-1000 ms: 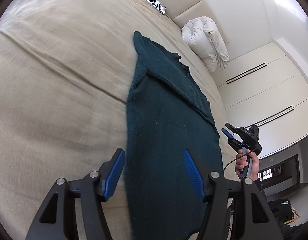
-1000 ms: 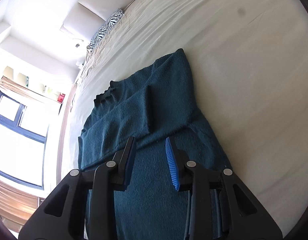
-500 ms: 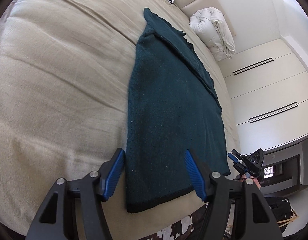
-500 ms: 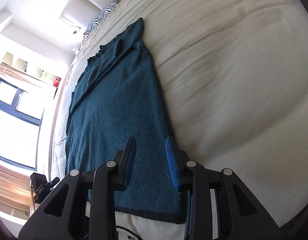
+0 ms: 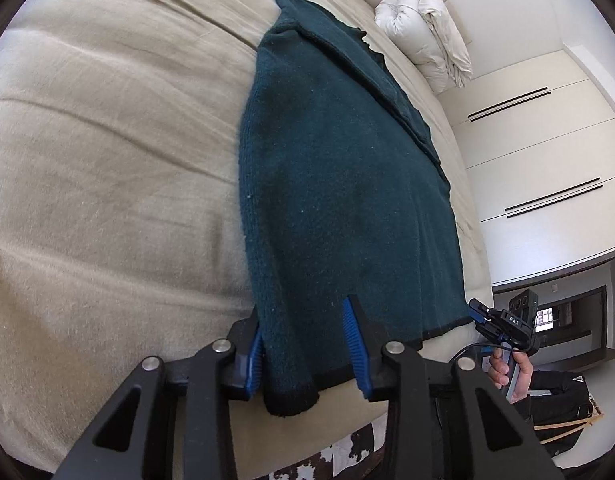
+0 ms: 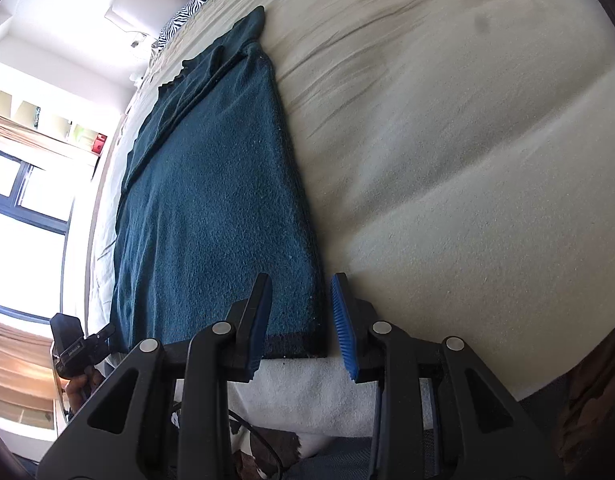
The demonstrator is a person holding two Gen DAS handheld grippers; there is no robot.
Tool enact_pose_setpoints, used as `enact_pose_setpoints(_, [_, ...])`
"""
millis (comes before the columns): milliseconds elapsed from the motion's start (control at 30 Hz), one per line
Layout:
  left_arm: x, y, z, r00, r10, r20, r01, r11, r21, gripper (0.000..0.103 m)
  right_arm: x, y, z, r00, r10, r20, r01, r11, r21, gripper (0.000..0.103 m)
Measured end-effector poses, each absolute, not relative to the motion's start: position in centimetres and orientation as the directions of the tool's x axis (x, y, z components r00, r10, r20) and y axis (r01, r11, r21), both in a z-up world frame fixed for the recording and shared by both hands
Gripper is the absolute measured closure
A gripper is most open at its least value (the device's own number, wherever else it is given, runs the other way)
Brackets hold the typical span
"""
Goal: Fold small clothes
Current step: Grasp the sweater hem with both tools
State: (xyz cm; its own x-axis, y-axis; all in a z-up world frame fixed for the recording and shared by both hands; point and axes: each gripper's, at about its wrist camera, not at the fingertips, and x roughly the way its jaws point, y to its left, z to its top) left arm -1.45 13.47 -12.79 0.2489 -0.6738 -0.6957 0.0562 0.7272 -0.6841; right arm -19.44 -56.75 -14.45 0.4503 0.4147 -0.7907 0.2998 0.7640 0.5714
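Beige wrinkled bedsheet (image 5: 107, 140), teal fuzzy knit sweater (image 5: 339, 184) flat along near edge. Left gripper (image 5: 307, 344) open, straddling bunched hem corner. Right gripper (image 6: 301, 320) open around opposite hem corner.

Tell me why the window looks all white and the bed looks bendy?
Right wrist view: daylight overexposes the window, washing it out. Both views: the fisheye lens curves the bed and stretches the teal sweater; the left view is evenly lit, without glare.
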Motion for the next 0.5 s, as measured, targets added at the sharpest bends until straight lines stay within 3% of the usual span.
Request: enact_pose_setpoints(500, [-2.0,14.3,-13.2,0.207,-0.695,-0.689,0.048,0.710,-0.702,0.093,-19.4,-56.8,-15.6,0.405,0.506,-0.762,0.306,0.710,0.634,0.073])
